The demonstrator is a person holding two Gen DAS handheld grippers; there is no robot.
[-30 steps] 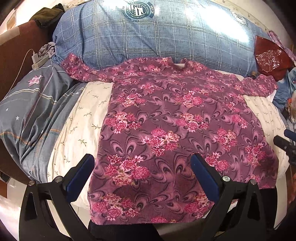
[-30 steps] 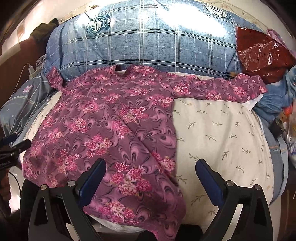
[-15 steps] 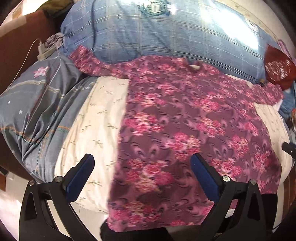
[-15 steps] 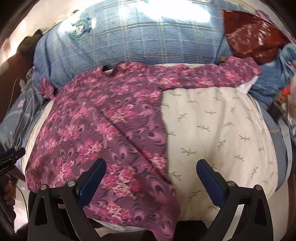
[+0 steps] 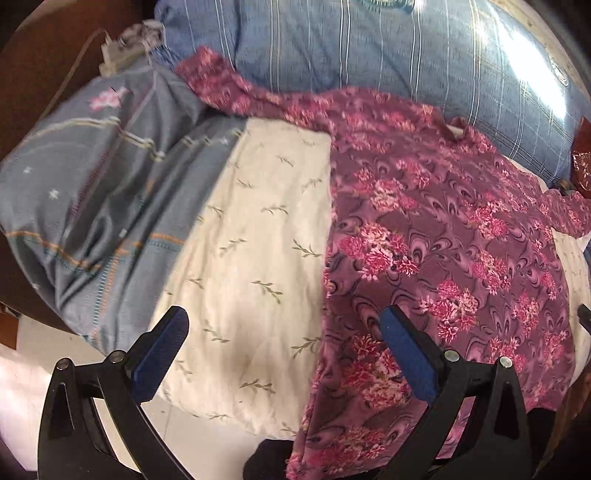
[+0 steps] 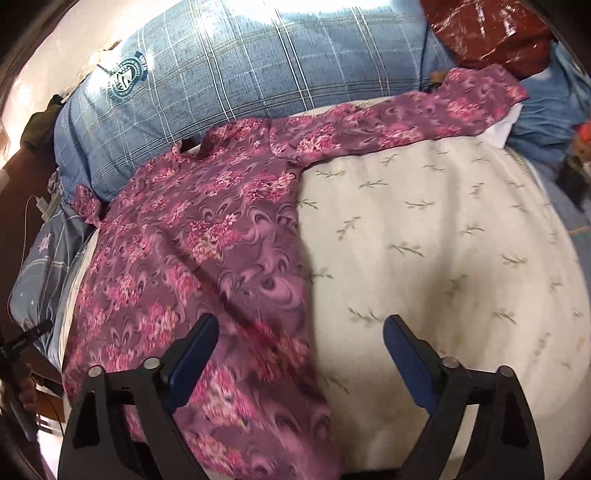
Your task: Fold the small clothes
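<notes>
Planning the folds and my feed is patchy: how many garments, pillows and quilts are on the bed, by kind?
Purple floral top: 1
Blue plaid pillow: 1
Grey-blue patterned pillow: 1
Cream sprig-print quilt: 1
Red shiny bag: 1
Total: 5

Round teal-and-white crest printed on the blue plaid pillow (image 6: pixel 229 70), ringed with lettering too small and blurred to read.

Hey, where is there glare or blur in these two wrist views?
Left wrist view: sun glare washes out the blue pillow at upper right; fisheye bends the edges. Right wrist view: glare along the pillow's top, and the floral shirt smears into blur near its bottom hem.
</notes>
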